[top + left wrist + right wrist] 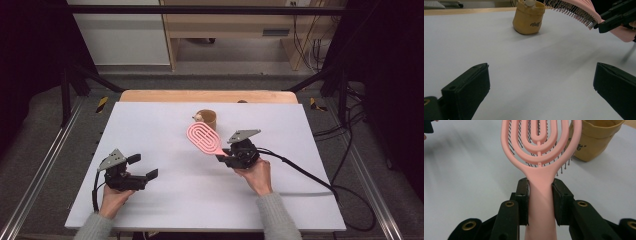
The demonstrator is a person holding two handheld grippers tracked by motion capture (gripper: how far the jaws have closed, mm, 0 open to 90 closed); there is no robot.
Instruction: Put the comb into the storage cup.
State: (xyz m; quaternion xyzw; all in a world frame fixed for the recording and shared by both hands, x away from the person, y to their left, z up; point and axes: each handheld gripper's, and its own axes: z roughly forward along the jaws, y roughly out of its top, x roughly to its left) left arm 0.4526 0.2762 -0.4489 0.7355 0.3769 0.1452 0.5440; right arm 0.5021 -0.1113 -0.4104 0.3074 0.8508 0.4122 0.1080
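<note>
While my left gripper (143,167) hovers low over the near left of the white table sheet (165,200), its jaws stand wide apart with bare sheet between them. My right gripper (223,158) is clamped on the handle of the pink plastic hairbrush with looped open ribs (203,138), whose head slants up and away over the middle of the sheet, bristles facing down. Just beyond its tip sits a small tan paper-like cup with dark lettering (207,119), something pale poking out that I cannot identify. Bare sheet lies open on both sides and along the near edge. Past the far edge runs a wooden strip (207,96), then grey floor (250,80) and light furniture (225,25); the dark flanks hide the frame's details.
</note>
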